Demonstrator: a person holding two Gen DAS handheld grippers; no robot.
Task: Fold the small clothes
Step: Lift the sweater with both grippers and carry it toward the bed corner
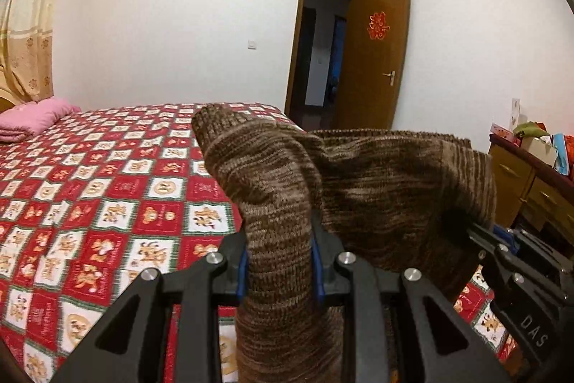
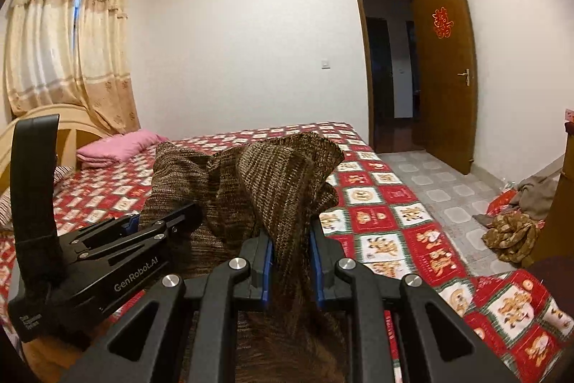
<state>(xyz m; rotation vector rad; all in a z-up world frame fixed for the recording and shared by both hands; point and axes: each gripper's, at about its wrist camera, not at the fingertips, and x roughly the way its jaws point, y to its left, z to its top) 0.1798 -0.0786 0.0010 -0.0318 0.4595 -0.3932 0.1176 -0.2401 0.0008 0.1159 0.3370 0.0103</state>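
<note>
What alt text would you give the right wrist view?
The right gripper pinches a brown knitted garment held up over a red patterned bed, while the left gripper grips it too. A pink pillow and an open wooden door lie beyond.

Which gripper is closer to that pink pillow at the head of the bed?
Left. The left gripper sits on the pink pillow side of the brown knit garment; the right gripper grips it on the door side.

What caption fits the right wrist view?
Both hand-held grippers pinch a brown knit garment above the red-checked bed.
</note>
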